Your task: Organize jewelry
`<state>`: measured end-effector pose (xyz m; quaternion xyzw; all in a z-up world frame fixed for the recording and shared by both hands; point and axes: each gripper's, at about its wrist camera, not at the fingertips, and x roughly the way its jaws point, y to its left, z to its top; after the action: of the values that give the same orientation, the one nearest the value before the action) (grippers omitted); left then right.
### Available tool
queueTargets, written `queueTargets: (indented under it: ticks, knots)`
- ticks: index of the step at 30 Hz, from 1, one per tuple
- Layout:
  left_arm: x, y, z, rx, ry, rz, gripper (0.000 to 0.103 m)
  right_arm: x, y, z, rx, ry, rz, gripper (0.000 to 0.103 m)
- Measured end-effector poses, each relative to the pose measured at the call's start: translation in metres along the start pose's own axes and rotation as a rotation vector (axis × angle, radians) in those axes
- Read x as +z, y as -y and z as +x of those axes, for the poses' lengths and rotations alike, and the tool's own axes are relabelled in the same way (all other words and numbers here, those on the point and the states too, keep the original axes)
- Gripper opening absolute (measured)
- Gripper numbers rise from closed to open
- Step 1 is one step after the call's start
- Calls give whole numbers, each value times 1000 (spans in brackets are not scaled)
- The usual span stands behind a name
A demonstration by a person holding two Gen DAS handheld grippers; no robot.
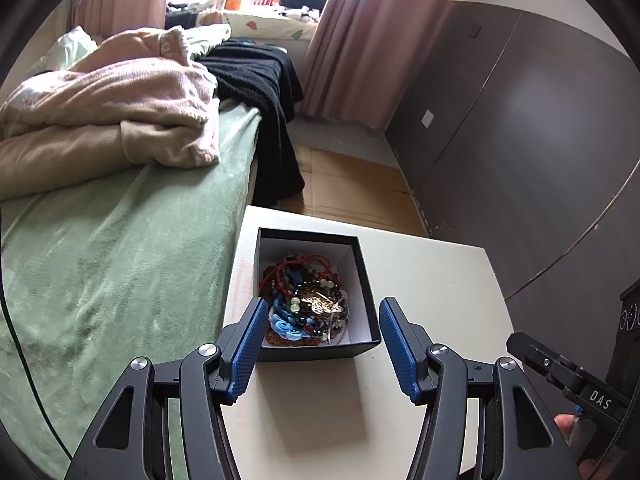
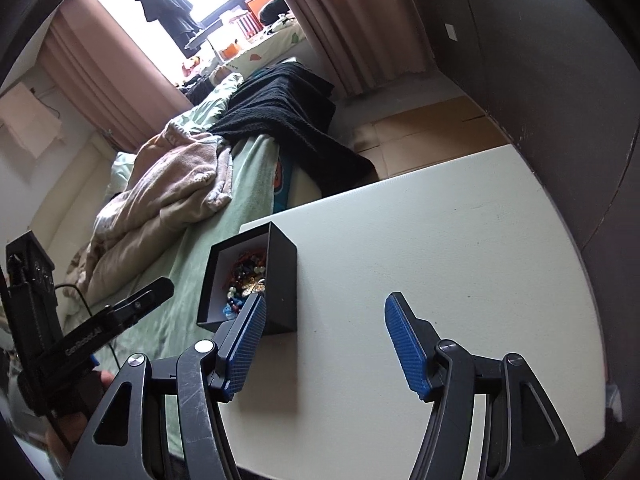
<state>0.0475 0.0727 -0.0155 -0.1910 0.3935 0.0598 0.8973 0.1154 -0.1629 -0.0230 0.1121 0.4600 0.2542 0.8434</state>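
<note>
A black box [image 1: 366,280] with a white lining stands on the white table [image 1: 432,280], near its left edge. Inside lies a tangled heap of jewelry [image 1: 308,300]: red cords, beads, a blue braid and a gold piece. My left gripper [image 1: 323,344] hovers open just in front of the box, nothing between its blue pads. In the right wrist view the box [image 2: 282,280] is at the left, with the jewelry [image 2: 246,276] showing inside. My right gripper [image 2: 324,344] is open and empty, its left pad by the box's near corner.
A bed with a green cover [image 1: 120,260] runs along the table's left side, with beige blankets [image 1: 120,120] and a black knit [image 1: 260,80] piled on it. Dark cabinet doors [image 1: 520,140] stand to the right. Pink curtains [image 1: 380,20] frame a window beyond.
</note>
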Motion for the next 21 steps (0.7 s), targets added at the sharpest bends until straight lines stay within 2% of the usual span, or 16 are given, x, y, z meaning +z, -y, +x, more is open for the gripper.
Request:
queueTargets:
  ticks: [3, 5, 8, 9, 10, 12, 16, 21]
  knots:
    - [-5, 7, -7, 6, 33, 9, 63, -3, 4, -8, -5, -2, -9, 63]
    - [-8, 14, -11, 6, 60, 17, 74, -4, 5, -11, -18, -7, -16, 63]
    - [-14, 24, -15, 15, 90, 23, 86, -4, 8, -22, -44, 3, -27, 63]
    - [-16, 28, -16, 12, 94, 31, 88, -4, 10, -26, -47, 11, -26, 68]
    - [-19, 34, -16, 5, 92, 51, 91, -4, 12, -30, -49, 20, -23, 83]
    - [-23, 44, -16, 6, 91, 84, 97, -4, 18, -39, -52, 41, -11, 100]
    - [-32, 64, -18, 19, 115, 148, 101, -4, 29, -50, -29, 56, 18, 103]
    - [-35, 68, -24, 12, 139, 121, 102, -8, 33, -60, -58, 70, -16, 103]
